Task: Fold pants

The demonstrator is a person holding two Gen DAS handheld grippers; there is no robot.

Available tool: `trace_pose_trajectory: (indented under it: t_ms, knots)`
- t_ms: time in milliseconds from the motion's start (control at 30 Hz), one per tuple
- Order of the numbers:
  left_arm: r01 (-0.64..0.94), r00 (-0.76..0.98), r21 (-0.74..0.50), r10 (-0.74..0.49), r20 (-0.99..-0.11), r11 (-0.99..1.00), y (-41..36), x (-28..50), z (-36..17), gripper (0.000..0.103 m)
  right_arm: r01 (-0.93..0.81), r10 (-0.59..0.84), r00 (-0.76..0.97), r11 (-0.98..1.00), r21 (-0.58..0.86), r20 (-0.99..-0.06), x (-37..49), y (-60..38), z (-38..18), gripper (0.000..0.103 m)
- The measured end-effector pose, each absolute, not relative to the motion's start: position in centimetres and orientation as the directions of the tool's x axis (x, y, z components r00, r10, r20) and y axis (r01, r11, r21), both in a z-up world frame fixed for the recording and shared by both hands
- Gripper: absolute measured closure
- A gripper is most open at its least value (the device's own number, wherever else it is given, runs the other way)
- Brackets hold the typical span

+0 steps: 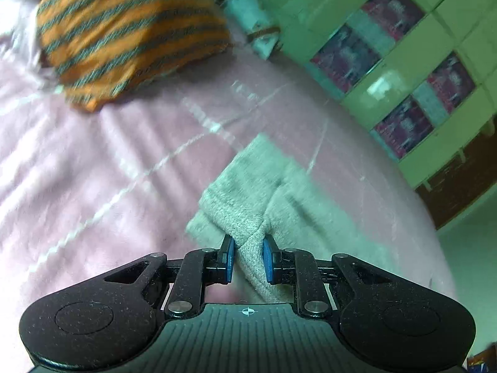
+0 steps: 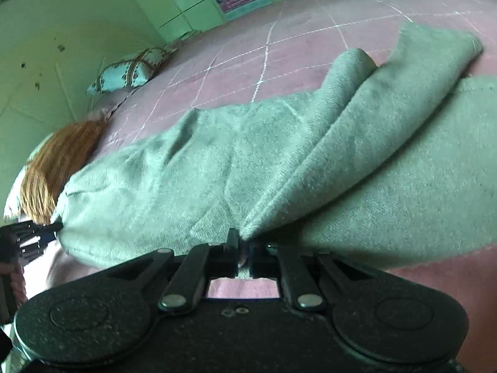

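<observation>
A wide bed covered in a pink quilt (image 2: 236, 62) with pale stitched lines fills both views, and it serves as the flat surface for folding. Across it lie the grey pants (image 2: 279, 161), spread lengthwise with one loose flap raised into a ridge near the middle. Both grippers pinch the fabric along its near edge, apparently so the cloth can be carried over in one even fold. The right gripper (image 2: 243, 250) has its jaws closed tight on a bunched edge of the pants. The left gripper (image 1: 247, 259) is clamped on a thicker fold of the same cloth, its blue pads (image 1: 229, 258) pressing either side with the fabric filling the gap. An orange and grey striped cloth (image 1: 124, 37) sits on the quilt beyond the left gripper, near enough that it could crowd a fold laid that way. A pale blue patterned pillow (image 2: 124, 76) rests at the far edge by the green wall (image 2: 62, 15), well apart from the pants. Small posters (image 1: 400, 130) hang on the wall.
</observation>
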State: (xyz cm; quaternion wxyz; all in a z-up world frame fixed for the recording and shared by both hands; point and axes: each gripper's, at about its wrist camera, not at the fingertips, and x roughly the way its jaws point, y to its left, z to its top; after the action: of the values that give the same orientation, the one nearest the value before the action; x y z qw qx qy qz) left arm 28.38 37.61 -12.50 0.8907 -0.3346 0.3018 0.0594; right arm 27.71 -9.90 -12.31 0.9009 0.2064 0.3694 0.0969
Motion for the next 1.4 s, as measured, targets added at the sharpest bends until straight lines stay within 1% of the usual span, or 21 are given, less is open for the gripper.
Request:
trace_pose_trajectory:
  t_ms: [100,167,233,300,433,500,567,600,667,700,733,767,800,833,867,933,1067,1133,1200,1267,1400]
  knots:
    - [-0.278,0.828,-0.541,-0.087,-0.553,0.793,37.2,28.5,-11.4,0.083,-0.059,0.334,0.723,0.902,0.428,-0.604,27.1,-9.9,-11.3,0.103]
    - [-0.319,0.767,-0.473,-0.069,-0.638,0.821,36.9,29.5,-12.4,0.083,-0.055,0.337,0.716,0.900,0.432,-0.611,26.8,-10.3,-11.6,0.103]
    - [-0.319,0.769,-0.484,-0.076,-0.634,0.815,37.1,29.3,-13.1,0.083,-0.039,0.331,0.699,0.903,0.428,-0.634,27.2,-10.1,-12.5,0.103]
    - [-0.322,0.770,-0.500,-0.085,-0.633,0.804,37.3,29.0,-12.8,0.083,-0.037,0.328,0.704,0.903,0.428,-0.630,27.2,-10.0,-12.5,0.103]
    - [-0.320,0.764,-0.486,-0.083,-0.640,0.814,37.0,28.7,-12.5,0.083,-0.046,0.333,0.706,0.903,0.428,-0.626,27.2,-9.8,-12.3,0.103]
    - [-0.325,0.763,-0.483,-0.076,-0.642,0.813,36.8,28.7,-12.3,0.083,-0.043,0.330,0.724,0.898,0.437,-0.606,27.1,-9.7,-12.0,0.103]
    - [-0.329,0.763,-0.480,-0.071,-0.643,0.813,37.1,29.1,-12.5,0.083,-0.062,0.312,0.730,0.916,0.396,-0.608,27.1,-9.1,-11.9,0.103]
    - [-0.332,0.764,-0.483,-0.069,-0.642,0.810,37.0,29.2,-12.6,0.083,-0.055,0.316,0.711,0.916,0.397,-0.629,27.5,-9.0,-12.4,0.103]
    - [-0.337,0.762,-0.475,-0.061,-0.644,0.813,36.7,29.5,-12.5,0.082,-0.034,0.336,0.702,0.896,0.442,-0.628,27.8,-9.7,-12.7,0.103]
    - [-0.343,0.760,-0.464,-0.050,-0.649,0.817,36.5,29.3,-12.2,0.079,-0.023,0.346,0.705,0.884,0.467,-0.619,27.7,-10.2,-12.3,0.097]
    - [-0.356,0.756,-0.443,-0.025,-0.655,0.823,36.1,29.1,-11.7,0.068,-0.012,0.344,0.724,0.873,0.487,-0.598,27.2,-10.7,-11.8,0.089]
    - [-0.373,0.754,-0.410,0.014,-0.657,0.832,35.6,28.6,-11.1,0.062,-0.010,0.337,0.742,0.870,0.493,-0.579,26.7,-11.1,-11.4,0.088]
    - [-0.381,0.756,-0.383,0.045,-0.653,0.841,35.0,28.1,-10.6,0.052,-0.011,0.332,0.753,0.869,0.495,-0.567,26.2,-11.4,-11.0,0.088]
    - [-0.385,0.758,-0.359,0.070,-0.648,0.850,34.4,27.5,-10.1,0.049,-0.008,0.328,0.760,0.868,0.497,-0.561,25.8,-11.9,-10.8,0.088]
    - [-0.388,0.760,-0.329,0.097,-0.643,0.861,33.4,26.9,-9.5,0.049,-0.001,0.321,0.768,0.866,0.499,-0.554,25.3,-12.4,-10.6,0.088]
    - [-0.366,0.765,-0.294,0.106,-0.635,0.883,31.3,26.0,-8.7,0.049,0.019,0.286,0.792,0.871,0.491,-0.539,24.4,-13.4,-10.1,0.089]
    - [-0.259,0.780,-0.221,0.069,-0.622,0.940,24.8,25.9,-7.7,0.049,0.066,0.207,0.834,0.883,0.464,-0.512,24.3,-15.6,-8.7,0.089]
    - [-0.204,0.781,-0.229,0.017,-0.625,0.952,21.1,26.8,-7.4,0.049,0.089,0.181,0.836,0.886,0.455,-0.518,25.6,-16.4,-8.2,0.088]
    - [-0.157,0.773,-0.241,-0.033,-0.634,0.958,17.4,27.7,-7.2,0.049,0.106,0.146,0.834,0.904,0.415,-0.532,27.1,-16.5,-7.7,0.087]
    - [-0.129,0.756,-0.190,-0.028,-0.654,0.973,13.9,28.5,-7.5,0.049,0.120,0.142,0.816,0.907,0.404,-0.561,29.0,-16.3,-7.7,0.087]
    - [-0.118,0.664,-0.128,-0.017,-0.748,0.985,10.0,29.8,-10.2,0.045,0.154,0.087,0.759,0.939,0.307,-0.646,31.6,-15.1,-8.8,0.083]
